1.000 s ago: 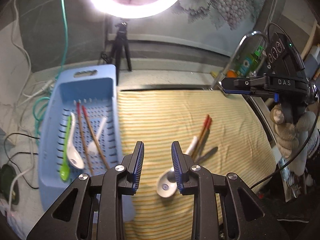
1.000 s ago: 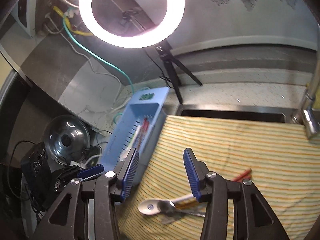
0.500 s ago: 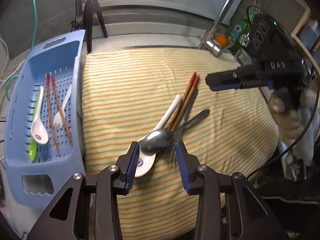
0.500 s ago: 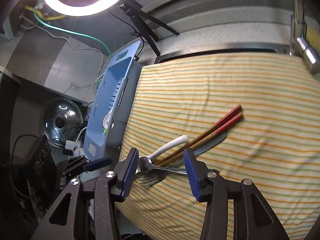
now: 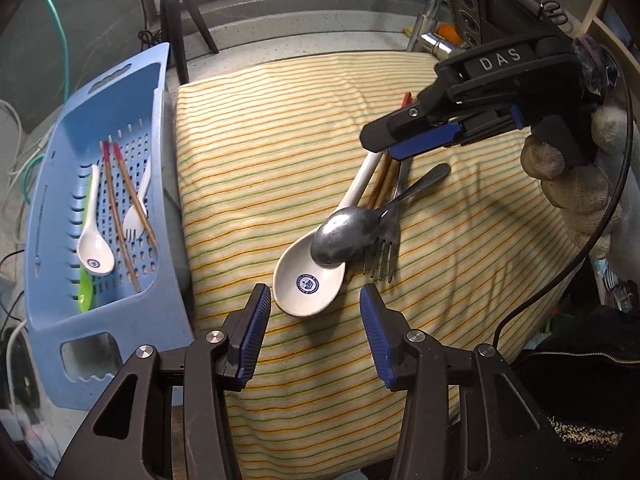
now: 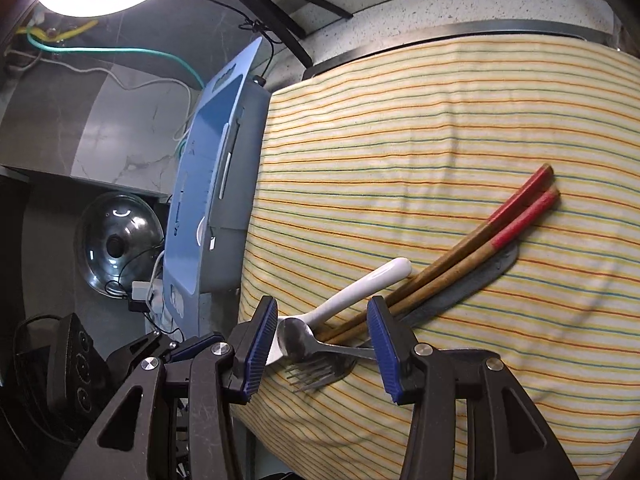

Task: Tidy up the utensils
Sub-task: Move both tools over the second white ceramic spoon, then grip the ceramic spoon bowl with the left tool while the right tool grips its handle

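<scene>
While the left tongs (image 5: pixel 315 312) hang over the near edge of the utensil pile, their jaws are opening and nothing sits between them; the bowl of the white ceramic spoon (image 5: pixel 310 280) lies just ahead of the blue pads, untouched. The right tongs (image 6: pixel 322 330) stand released at a moderate gap, lowered over the same pile from the other side, and in the right wrist view the metal spoon (image 6: pixel 294 338), the white spoon's handle and the lower ends of the chopsticks (image 6: pixel 472 250) fall within that gap, though no pad presses on any of them. A gloved hand (image 5: pixel 576 184) carries the right tongs in the left wrist view.

On the pile itself, the metal spoon's bowl rests on the rim of the white ceramic spoon. A metal fork (image 5: pixel 382 240) lies beside it, tines toward the left tongs, with the brown, red-tipped chopsticks running between the handles. All of these rest on a striped cloth (image 5: pixel 260 128) spread over the counter (image 5: pixel 280 48).

Beside the cloth's left edge sits a blue perforated basket (image 5: pixel 120 320). It holds a small white spoon (image 5: pixel 94 250), a green spoon (image 5: pixel 85 294) partly beneath it, a second pair of chopsticks (image 5: pixel 126 200) and a white plastic fork (image 5: pixel 136 216). A black tripod (image 5: pixel 176 24) stands behind the basket.
</scene>
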A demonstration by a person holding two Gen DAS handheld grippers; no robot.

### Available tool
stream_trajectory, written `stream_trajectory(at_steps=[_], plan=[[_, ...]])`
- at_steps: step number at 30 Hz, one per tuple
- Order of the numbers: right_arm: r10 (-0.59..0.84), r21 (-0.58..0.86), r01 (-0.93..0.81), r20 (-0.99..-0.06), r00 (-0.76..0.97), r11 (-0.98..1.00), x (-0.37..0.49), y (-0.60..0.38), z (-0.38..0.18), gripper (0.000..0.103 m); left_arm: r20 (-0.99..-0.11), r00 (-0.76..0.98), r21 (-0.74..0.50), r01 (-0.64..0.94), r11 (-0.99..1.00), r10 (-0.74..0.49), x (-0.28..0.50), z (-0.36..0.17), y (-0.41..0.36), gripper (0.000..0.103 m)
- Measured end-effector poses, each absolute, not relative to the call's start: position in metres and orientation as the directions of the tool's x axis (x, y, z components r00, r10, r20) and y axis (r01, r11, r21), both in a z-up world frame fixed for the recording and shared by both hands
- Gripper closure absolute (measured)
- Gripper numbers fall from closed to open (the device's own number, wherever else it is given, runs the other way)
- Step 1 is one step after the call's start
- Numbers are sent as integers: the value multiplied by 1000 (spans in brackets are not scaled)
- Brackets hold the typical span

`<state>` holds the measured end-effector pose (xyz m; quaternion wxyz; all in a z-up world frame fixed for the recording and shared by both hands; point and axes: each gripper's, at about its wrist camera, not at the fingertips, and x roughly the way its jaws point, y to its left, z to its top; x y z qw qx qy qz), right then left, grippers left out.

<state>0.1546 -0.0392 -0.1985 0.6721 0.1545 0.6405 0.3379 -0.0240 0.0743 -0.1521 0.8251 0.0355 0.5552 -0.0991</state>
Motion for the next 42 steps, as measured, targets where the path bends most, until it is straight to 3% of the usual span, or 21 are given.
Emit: stream_trajectory(at_steps=[13, 20, 21, 26, 42], plan=[[618, 610, -222, -785, -39, 760, 163, -25, -214, 62, -933, 338, -50, 223, 974, -125, -12, -168, 70, 58], [596, 590, -212, -802, -40, 779, 166, -18, -221, 77, -933, 337, -53, 220, 974, -127, -10, -175, 68, 59], [592, 585, -215, -805, -39, 782, 166, -17, -221, 82, -932, 340, -50, 218, 975, -124, -9, -175, 69, 66], [597, 590, -206, -802, -36, 780, 166, -19, -222, 84, -926, 353, -59, 211, 976, -132, -11, -176, 69, 66], [725, 711, -198, -688, 2, 675, 167, -20, -183, 89, -880, 467, 3, 181, 983, -83, -27, -129, 78, 67]])
